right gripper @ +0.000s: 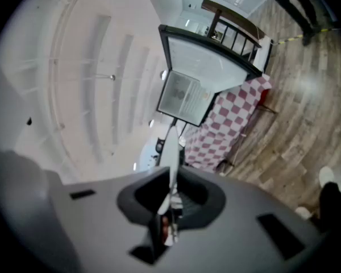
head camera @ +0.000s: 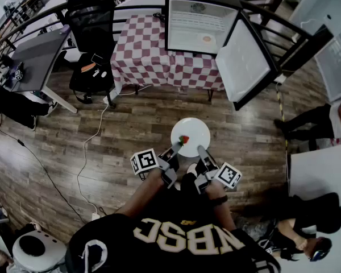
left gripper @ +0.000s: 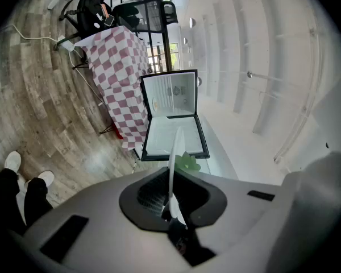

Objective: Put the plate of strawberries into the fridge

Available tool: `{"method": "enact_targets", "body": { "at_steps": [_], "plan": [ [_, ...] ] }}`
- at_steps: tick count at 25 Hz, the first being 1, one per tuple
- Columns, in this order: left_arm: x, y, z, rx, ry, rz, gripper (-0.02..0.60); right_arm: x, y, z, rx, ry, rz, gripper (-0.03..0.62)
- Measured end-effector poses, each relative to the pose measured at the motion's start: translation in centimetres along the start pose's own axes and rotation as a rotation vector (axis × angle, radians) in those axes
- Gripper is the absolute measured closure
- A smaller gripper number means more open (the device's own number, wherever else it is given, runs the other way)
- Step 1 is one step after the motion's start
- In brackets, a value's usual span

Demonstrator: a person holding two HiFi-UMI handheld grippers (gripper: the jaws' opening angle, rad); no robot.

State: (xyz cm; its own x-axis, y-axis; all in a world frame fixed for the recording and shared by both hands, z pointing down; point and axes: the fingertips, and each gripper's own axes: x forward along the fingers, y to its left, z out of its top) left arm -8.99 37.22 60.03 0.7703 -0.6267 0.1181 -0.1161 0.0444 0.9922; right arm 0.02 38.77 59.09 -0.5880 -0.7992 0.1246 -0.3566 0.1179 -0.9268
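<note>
Plate w/ strawberry hangs mid-frame, level: I've got left gripper & right gripper each clenched on its near rim, so it won't tip. Fridge stands open, upper centre, well apart, door swung right.

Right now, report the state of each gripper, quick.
Left gripper: closed on the rim of the plate.
Right gripper: closed on the same plate's rim.

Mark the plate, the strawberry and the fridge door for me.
plate (head camera: 196, 131), head view, bare white centre.
strawberry (head camera: 183, 140), head view, red body.
fridge door (head camera: 242, 58), head view, white inner panel.
</note>
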Motion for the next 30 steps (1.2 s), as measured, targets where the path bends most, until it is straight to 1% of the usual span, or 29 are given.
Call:
{"method": "enact_targets", "body": {
  "at_steps": [2, 3, 4, 6, 7, 10, 12, 15, 20, 24, 26, 29, 30],
  "plan": [
    [-0.1, -0.2, 0.0, -0.007, -0.004, -0.019, 0.548, -0.8, -1.3, -0.5, 0.039, 0.012, -0.101, 0.548],
    [-0.2, -0.2, 0.1, -0.007, -0.007, -0.023, 0.548, -0.8, -1.4, -0.6, 0.042, 0.017, -0.114, 0.548],
    [-0.2, -0.2, 0.2, -0.005, -0.011, -0.023, 0.548, -0.5, -1.0, -0.5, 0.026, 0.021, -0.087, 0.548],
    [-0.3, -0.3, 0.6, -0.004, -0.022, -0.019, 0.548, 0.5, 0.1, -0.2, -0.006, 0.027, -0.006, 0.548],
    [-0.3, -0.3, 0.8, -0.006, -0.028, -0.021, 0.548, 0.7, 0.2, -0.2, 0.003, 0.031, -0.005, 0.548],
    [0.0, -0.2, 1.3, -0.020, -0.049, -0.022, 0.548, 0.7, -1.3, -0.1, 0.053, 0.052, -0.091, 0.548],
    [0.4, 0.0, 1.6, -0.022, -0.068, -0.016, 0.548, 1.1, -1.6, 0.6, 0.044, 0.069, -0.093, 0.548],
    [1.6, -0.4, 2.0, -0.031, -0.100, -0.031, 0.548, 1.7, -2.2, 2.0, 0.032, 0.089, -0.093, 0.548],
    [4.4, -1.0, 2.8, -0.028, -0.140, -0.021, 0.546, 2.9, -2.4, 5.2, 0.030, 0.109, -0.038, 0.548],
    [7.7, -1.5, 2.5, -0.031, -0.132, -0.015, 0.546, 2.9, -3.4, 8.4, 0.058, 0.085, -0.028, 0.548],
    [9.4, -1.6, 2.6, -0.034, -0.130, -0.018, 0.546, 3.2, -3.7, 9.9, 0.046, 0.077, -0.015, 0.548],
    [11.8, -2.3, 2.8, -0.048, -0.131, -0.031, 0.546, 4.2, -2.6, 12.7, -0.027, 0.060, 0.108, 0.548],
    [12.4, -2.4, 2.8, -0.046, -0.132, -0.030, 0.548, 4.4, -2.5, 13.4, -0.038, 0.057, 0.131, 0.548]
  ]
}}
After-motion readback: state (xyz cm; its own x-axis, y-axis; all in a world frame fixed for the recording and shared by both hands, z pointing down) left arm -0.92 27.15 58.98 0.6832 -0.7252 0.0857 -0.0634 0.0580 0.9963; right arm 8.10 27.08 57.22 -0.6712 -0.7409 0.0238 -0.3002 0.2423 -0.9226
